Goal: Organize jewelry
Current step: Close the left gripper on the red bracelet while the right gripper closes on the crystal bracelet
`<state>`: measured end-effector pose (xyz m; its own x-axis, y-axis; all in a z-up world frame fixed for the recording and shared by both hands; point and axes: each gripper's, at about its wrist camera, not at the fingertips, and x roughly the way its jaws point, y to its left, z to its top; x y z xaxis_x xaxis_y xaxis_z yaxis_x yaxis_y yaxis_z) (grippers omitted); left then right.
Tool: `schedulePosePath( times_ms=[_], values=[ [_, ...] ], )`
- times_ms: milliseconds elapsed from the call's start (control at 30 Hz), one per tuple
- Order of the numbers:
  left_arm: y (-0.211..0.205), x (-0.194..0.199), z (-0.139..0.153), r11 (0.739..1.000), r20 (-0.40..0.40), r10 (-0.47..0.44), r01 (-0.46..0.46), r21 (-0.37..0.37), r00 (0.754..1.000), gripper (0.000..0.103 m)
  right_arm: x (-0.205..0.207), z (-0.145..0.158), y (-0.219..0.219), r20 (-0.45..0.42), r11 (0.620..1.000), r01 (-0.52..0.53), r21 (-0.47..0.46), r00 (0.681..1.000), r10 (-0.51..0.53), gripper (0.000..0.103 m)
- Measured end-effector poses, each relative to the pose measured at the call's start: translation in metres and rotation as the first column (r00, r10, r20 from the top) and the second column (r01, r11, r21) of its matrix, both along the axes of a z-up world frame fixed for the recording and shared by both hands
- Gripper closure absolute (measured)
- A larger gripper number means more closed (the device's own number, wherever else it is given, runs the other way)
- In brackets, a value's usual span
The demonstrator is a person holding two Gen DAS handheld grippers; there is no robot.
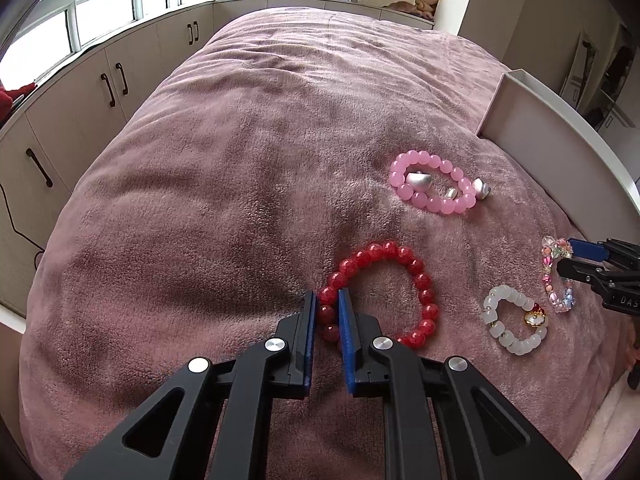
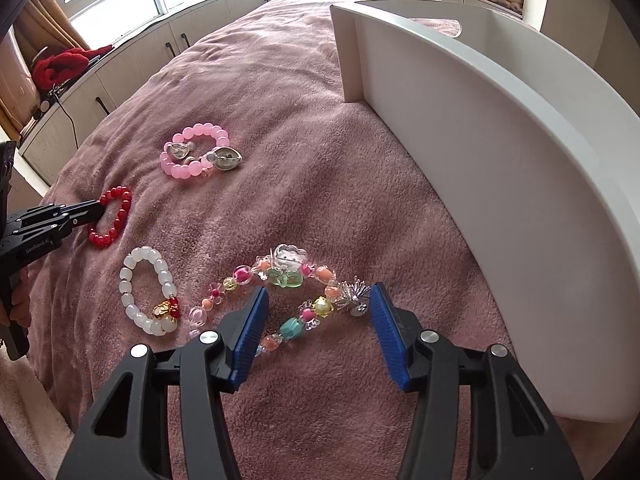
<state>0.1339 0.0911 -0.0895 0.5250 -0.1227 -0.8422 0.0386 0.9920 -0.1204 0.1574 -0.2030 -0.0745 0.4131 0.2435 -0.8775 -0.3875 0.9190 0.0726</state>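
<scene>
Several bead bracelets lie on a pink blanket (image 1: 240,160). My left gripper (image 1: 328,294) is shut on the near-left beads of the red bracelet (image 1: 420,280), which rests on the blanket; the right wrist view shows the left gripper (image 2: 100,208) on the red bracelet (image 2: 116,216) from the side. My right gripper (image 2: 319,292) is open, its blue pads standing on either side of the multicoloured charm bracelet (image 2: 288,276) without pressing it. A white bracelet (image 2: 132,276) with a gold and red charm lies just left of it. A pink bracelet (image 2: 182,170) with silver charms lies farther back.
A white open box (image 2: 460,140) stands on the blanket close to the right of my right gripper. Cabinets (image 1: 80,100) with dark handles run along the blanket's left side under windows. A hand (image 2: 16,308) holds the left gripper's handle.
</scene>
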Motion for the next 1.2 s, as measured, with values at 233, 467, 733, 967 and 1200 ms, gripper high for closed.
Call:
schedulePosePath(
  times_ms=[233, 467, 733, 967, 1200],
  values=[
    [-0.001, 0.000, 0.001, 1.000, 0.005, -0.002, 0.002, 0.000, 1.000, 0.088, 0.007, 0.003, 0.005, 0.054, 1.000, -0.020, -0.020, 0.998, 0.021, 0.052],
    [0.001, -0.001, 0.002, 1.000, 0.011, -0.005, 0.005, -0.025, 1.000, 0.088, 0.006, -0.004, 0.018, 0.044, 0.995, -0.089, -0.048, 0.995, 0.091, 0.071],
    [0.001, -0.001, 0.001, 1.000, 0.011, -0.001, 0.002, -0.027, 1.000, 0.088, 0.004, 0.001, 0.010, 0.041, 0.997, -0.071, -0.020, 0.997, 0.072, 0.084],
    [0.003, -0.001, 0.002, 1.000, 0.013, -0.002, 0.002, -0.028, 1.000, 0.088, 0.003, 0.009, 0.001, 0.050, 0.998, -0.048, 0.028, 0.998, 0.047, 0.088],
    [0.003, 0.000, 0.003, 0.999, 0.008, 0.005, -0.005, -0.037, 1.000, 0.088, -0.001, 0.024, -0.006, 0.086, 0.998, -0.032, 0.059, 0.996, 0.026, 0.071]
  ],
)
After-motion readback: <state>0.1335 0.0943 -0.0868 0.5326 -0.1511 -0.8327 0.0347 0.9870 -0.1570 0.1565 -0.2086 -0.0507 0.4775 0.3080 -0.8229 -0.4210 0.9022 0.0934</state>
